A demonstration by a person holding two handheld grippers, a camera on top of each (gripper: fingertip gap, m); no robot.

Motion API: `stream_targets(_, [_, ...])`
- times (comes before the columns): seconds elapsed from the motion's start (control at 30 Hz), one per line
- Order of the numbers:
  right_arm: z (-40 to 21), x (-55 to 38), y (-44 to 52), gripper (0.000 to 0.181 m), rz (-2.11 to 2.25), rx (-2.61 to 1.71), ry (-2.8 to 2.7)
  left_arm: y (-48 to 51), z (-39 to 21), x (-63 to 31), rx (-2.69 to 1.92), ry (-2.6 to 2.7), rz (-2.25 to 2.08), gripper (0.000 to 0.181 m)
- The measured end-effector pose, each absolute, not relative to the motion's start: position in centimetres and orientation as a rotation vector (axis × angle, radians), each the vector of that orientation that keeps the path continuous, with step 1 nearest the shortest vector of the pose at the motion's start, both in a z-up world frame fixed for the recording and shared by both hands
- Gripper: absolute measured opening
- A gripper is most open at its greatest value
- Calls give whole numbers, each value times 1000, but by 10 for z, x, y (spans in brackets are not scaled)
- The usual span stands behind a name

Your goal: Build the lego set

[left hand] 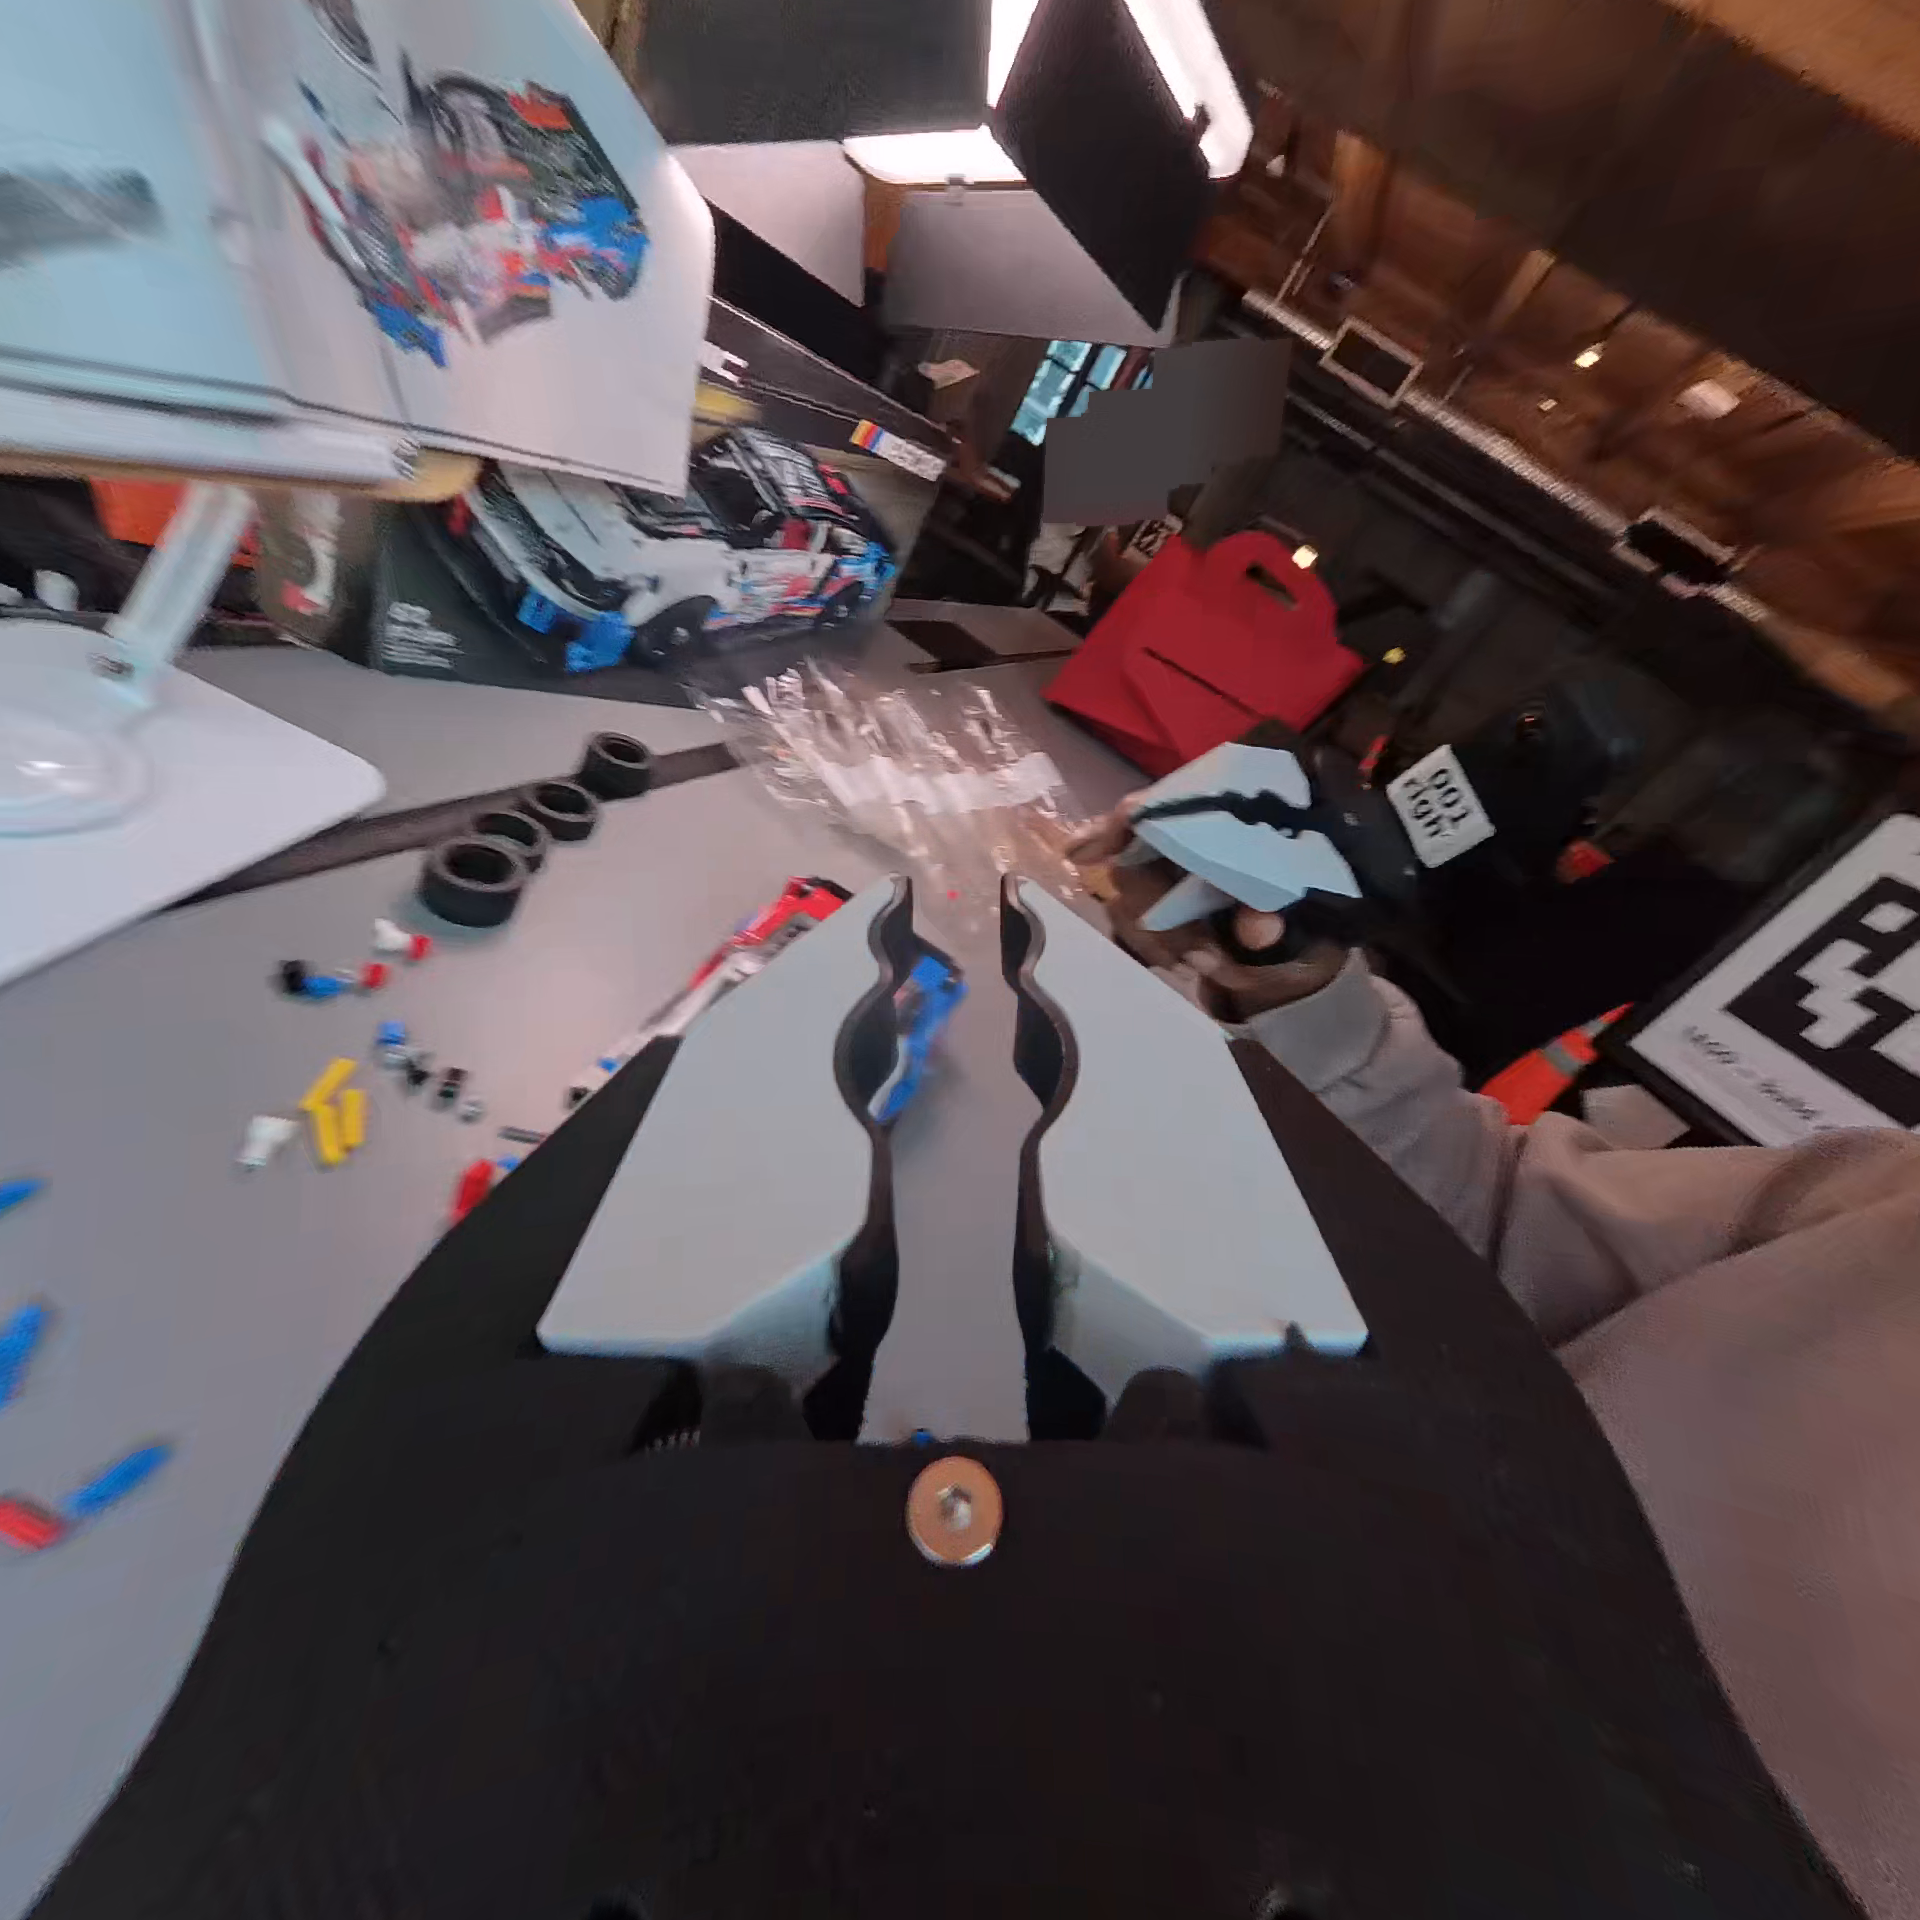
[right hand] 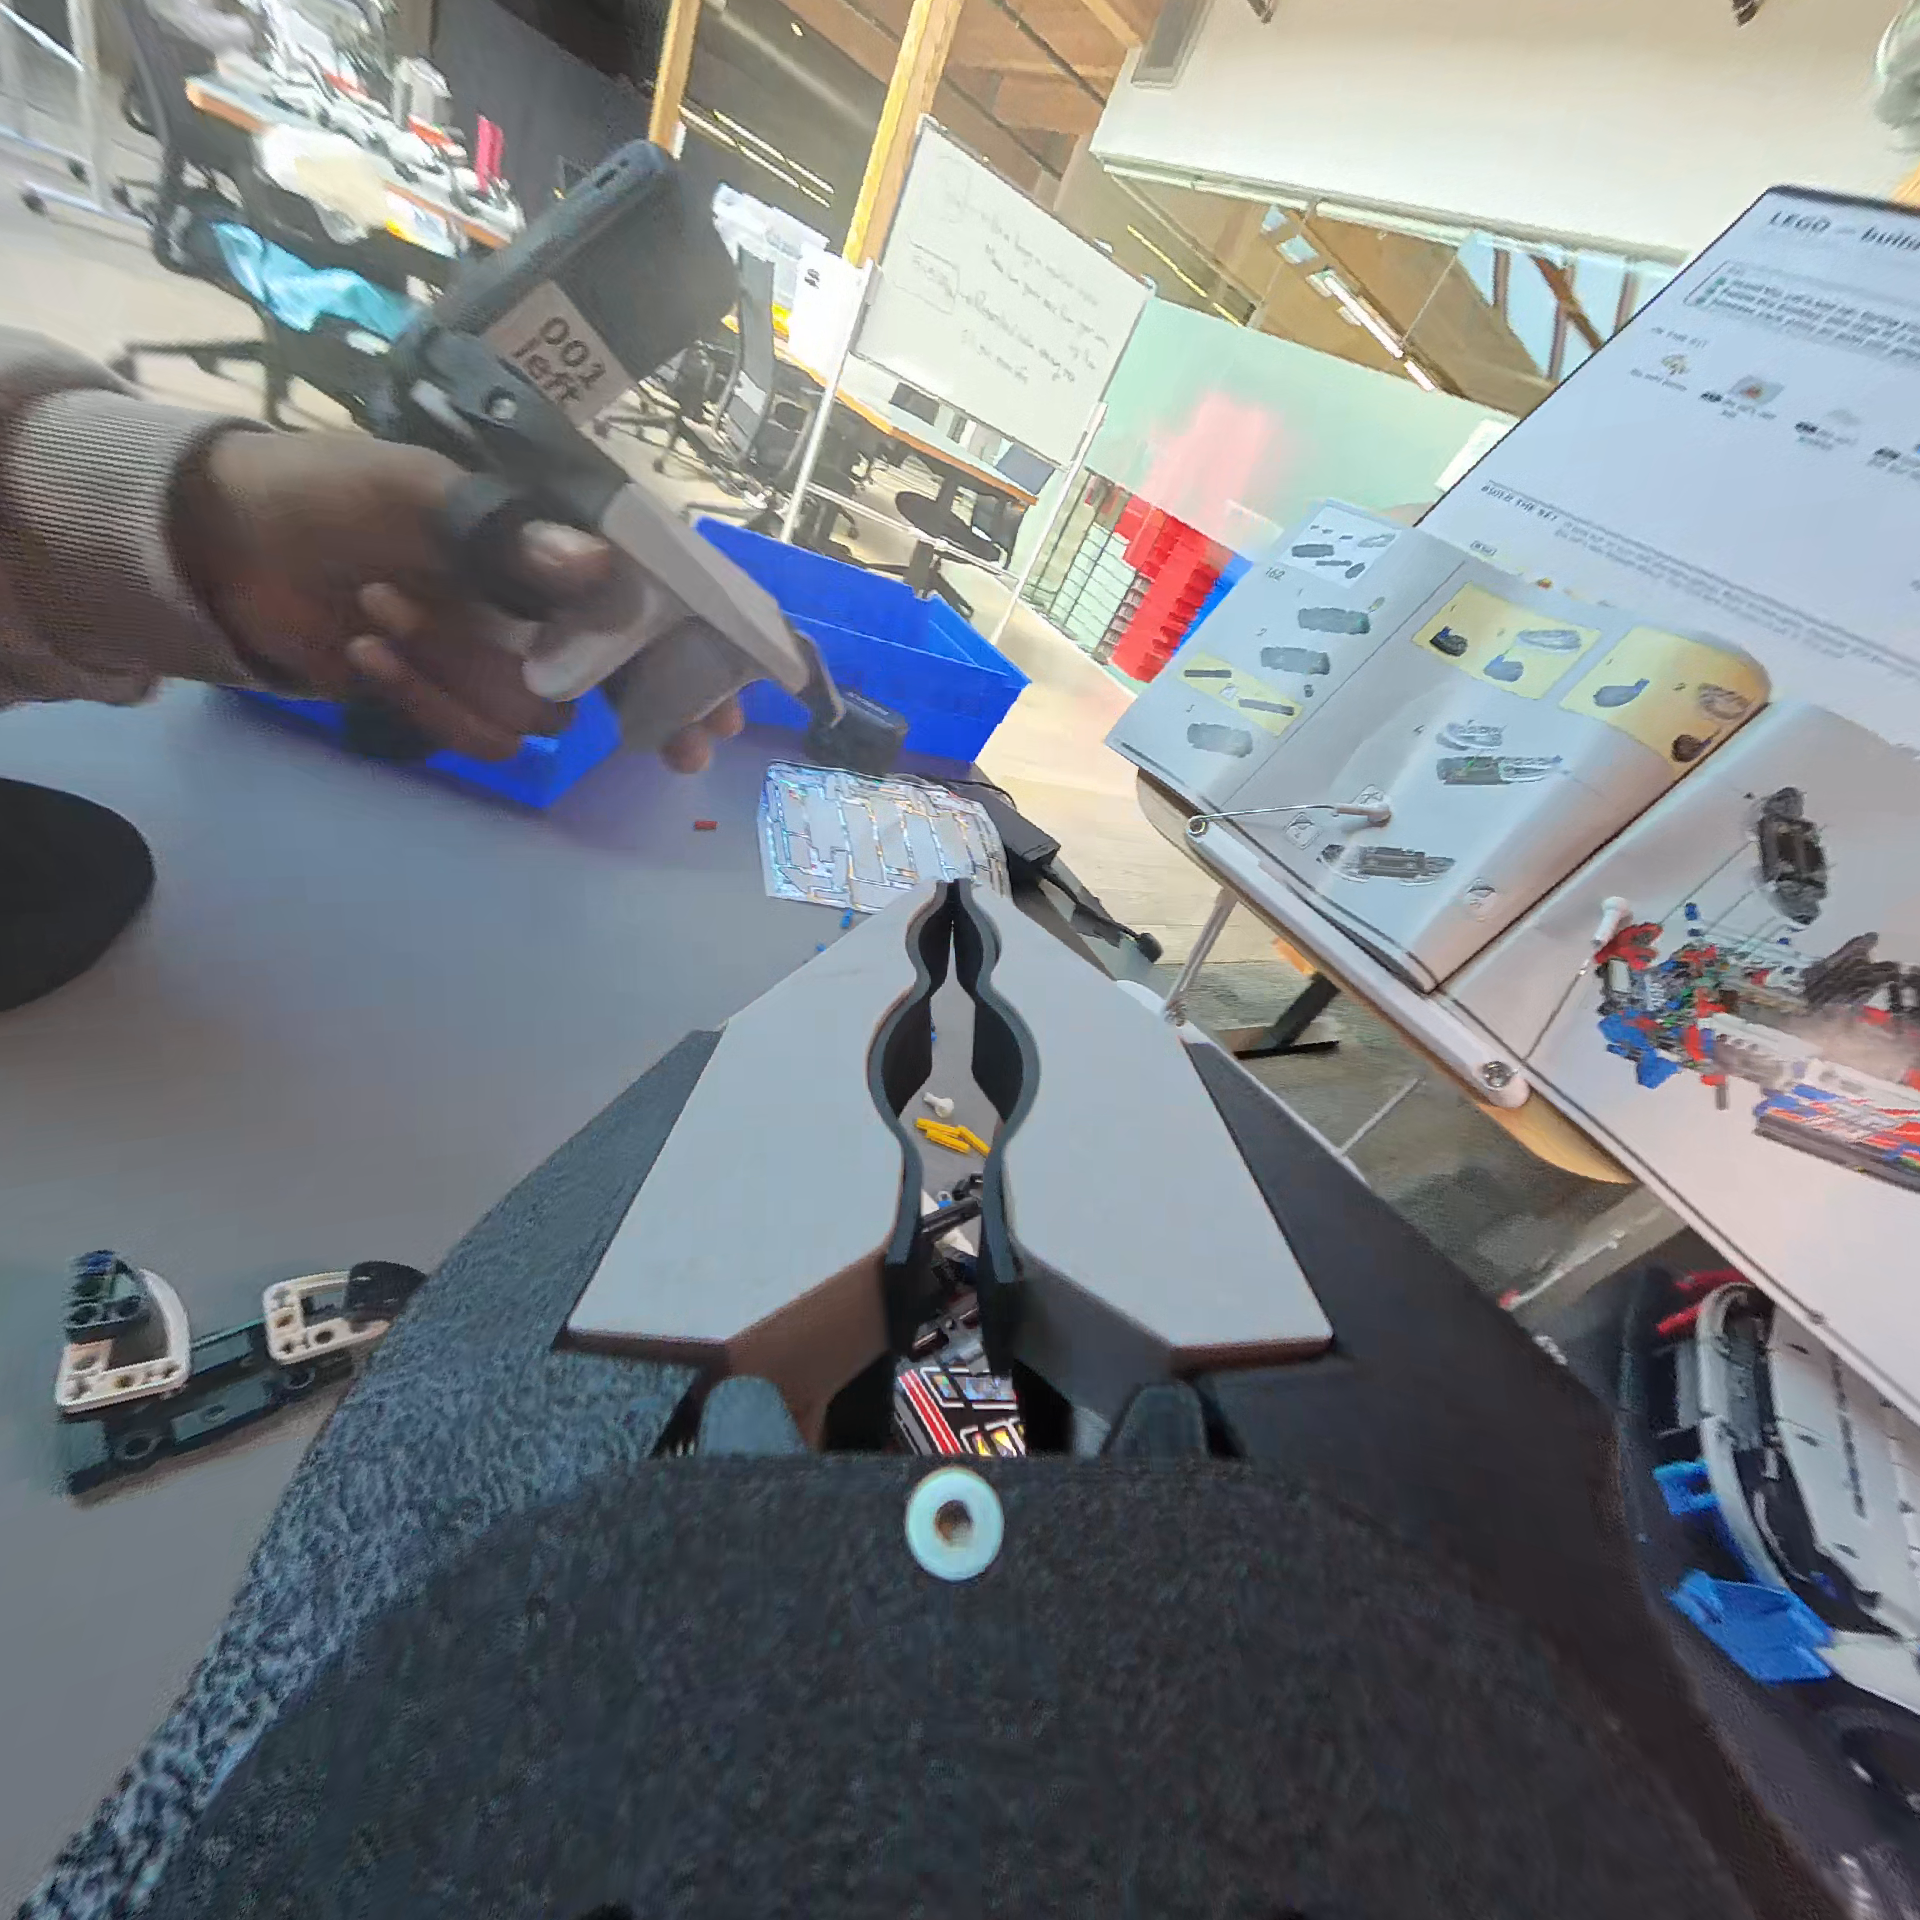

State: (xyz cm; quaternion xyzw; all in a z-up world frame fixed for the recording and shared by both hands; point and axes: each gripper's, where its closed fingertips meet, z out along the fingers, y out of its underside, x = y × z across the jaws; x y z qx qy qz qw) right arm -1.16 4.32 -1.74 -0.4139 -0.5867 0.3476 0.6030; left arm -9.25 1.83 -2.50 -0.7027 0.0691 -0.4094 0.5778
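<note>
Left tool [left hand: 951, 914] gapes above table [left hand: 644, 769]; right tool [right hand: 953, 914] closed.

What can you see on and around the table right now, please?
tyres: four, black, in a row on the table.
loose pieces: many, yellow, red, blue, white, scattered left.
plastic bag: one, clear, far side.
set box: one, dark, standing at the back.
red bag: one, beyond the table.
manual: one, open on a stand.
sticker sheet: one, silvery, flat on the table.
blue bin: one, beyond the table.
frame piece: one, black and white, left.
left gripper: grey, open.
right gripper: grey, shut.
</note>
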Motion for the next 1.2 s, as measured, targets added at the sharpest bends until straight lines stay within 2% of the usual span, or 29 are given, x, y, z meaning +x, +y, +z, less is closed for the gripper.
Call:
stream_targets(0.13, [-44,-15,23,0,511,-826,-1336,-11,-52,-44,-1567,-3,-1192,14])
stream_targets(0.17, [-53,-12,17,0,434,-780,-1313,-15,-59,-39,-1552,-50,-1246,18])
stream_targets(0.37, [-98,-7,-23,0,4,-467,-1327,-17,-100,-12,-1562,-161,-1481,17])
stream_targets(1.0, [-125,-25,-19,0,-105,-378,-1408,-12,-120,-18,-1579,-232,-1544,0])
stream_targets(1.2, [-124,-25,-22,0,-96,-376,-1403,-14,-118,-18,-1588,-179,-1504,0])
